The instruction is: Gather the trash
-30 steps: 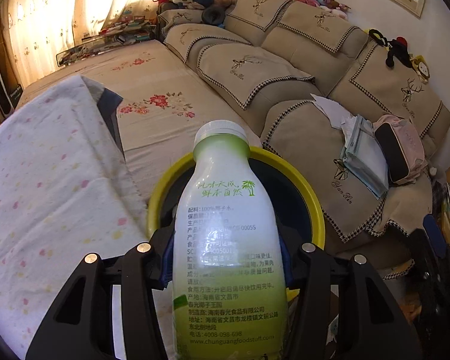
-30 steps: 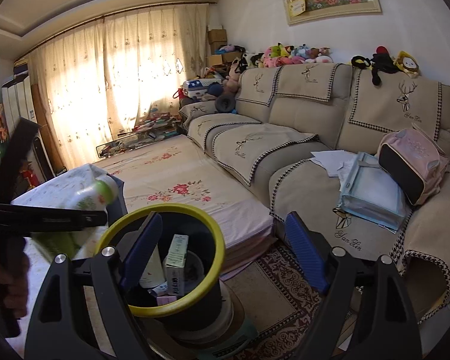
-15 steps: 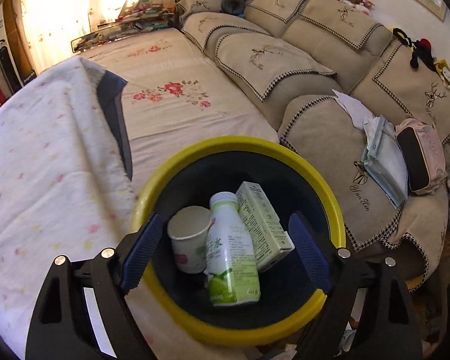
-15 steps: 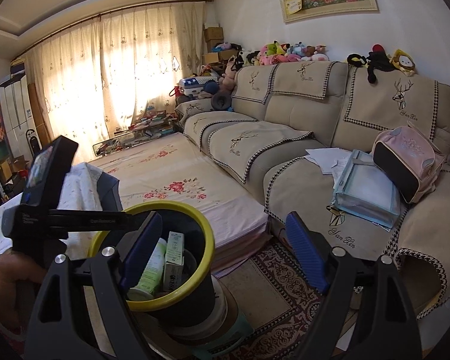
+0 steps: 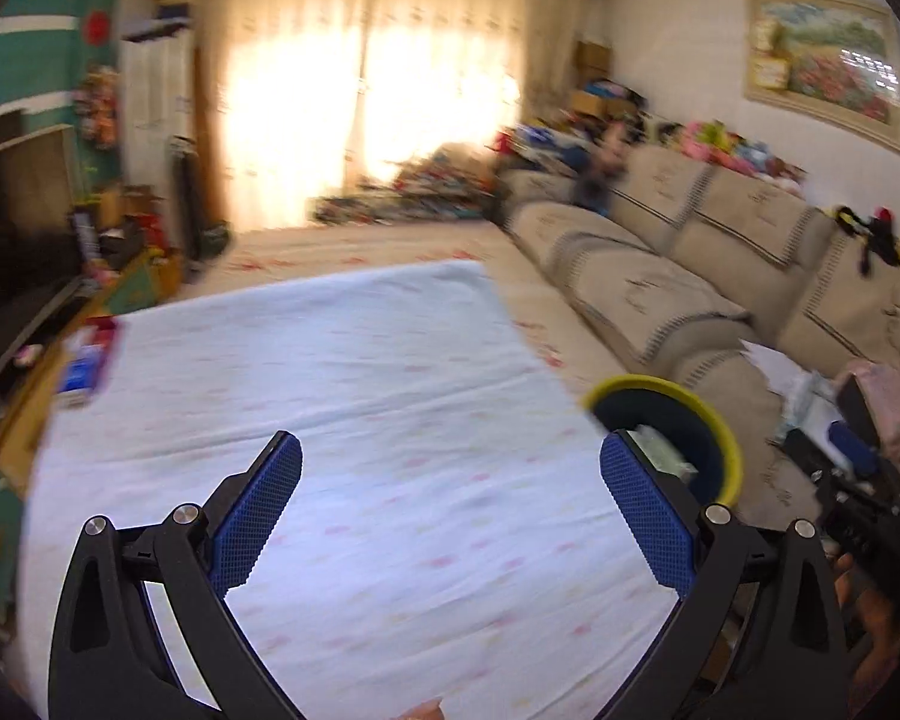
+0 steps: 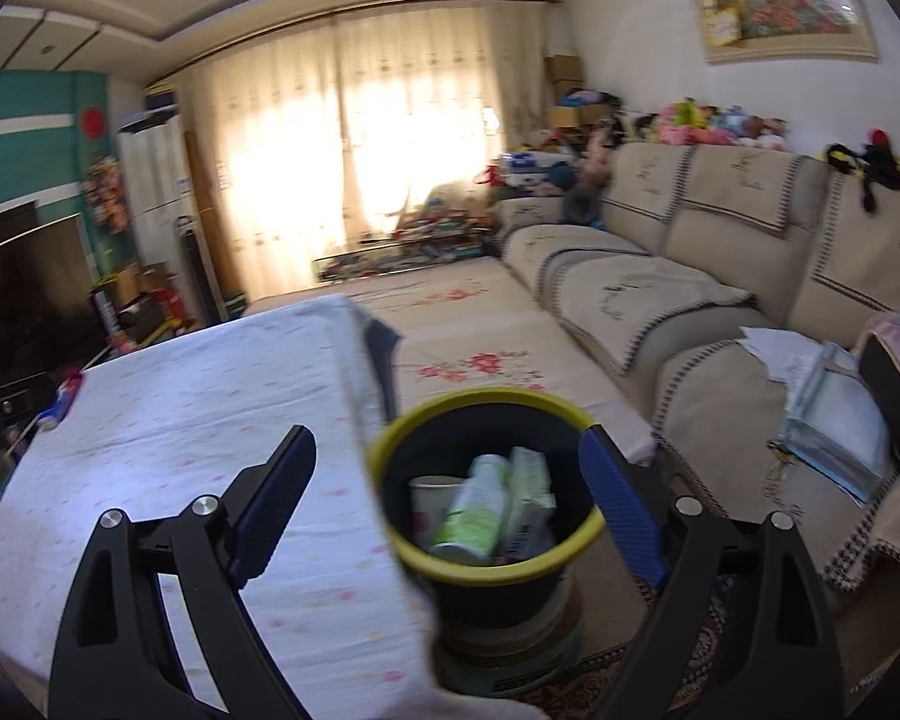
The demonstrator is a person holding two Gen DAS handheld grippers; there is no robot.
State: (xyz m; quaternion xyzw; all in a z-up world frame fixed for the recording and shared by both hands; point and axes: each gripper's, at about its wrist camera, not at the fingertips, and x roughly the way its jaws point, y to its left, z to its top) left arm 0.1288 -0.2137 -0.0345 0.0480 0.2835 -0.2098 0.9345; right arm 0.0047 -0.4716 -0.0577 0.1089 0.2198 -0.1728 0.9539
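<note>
Left gripper [image 5: 450, 516]: jaws have just been opening, now wide, nothing between them. The bottle [image 6: 473, 510] it held a second ago lies in the bin [image 6: 486, 564], just ahead of the wide, empty right gripper [image 6: 447, 510]. One item binned. Bottle label unreadable now; earlier legible: "chunguangfoodstuff.com".

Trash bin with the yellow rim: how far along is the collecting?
Done: the trash bin holds a green bottle, a paper cup and a carton. In hand: nothing; left gripper and right gripper are open. Left: no trash visible on the tablecloth.
</note>
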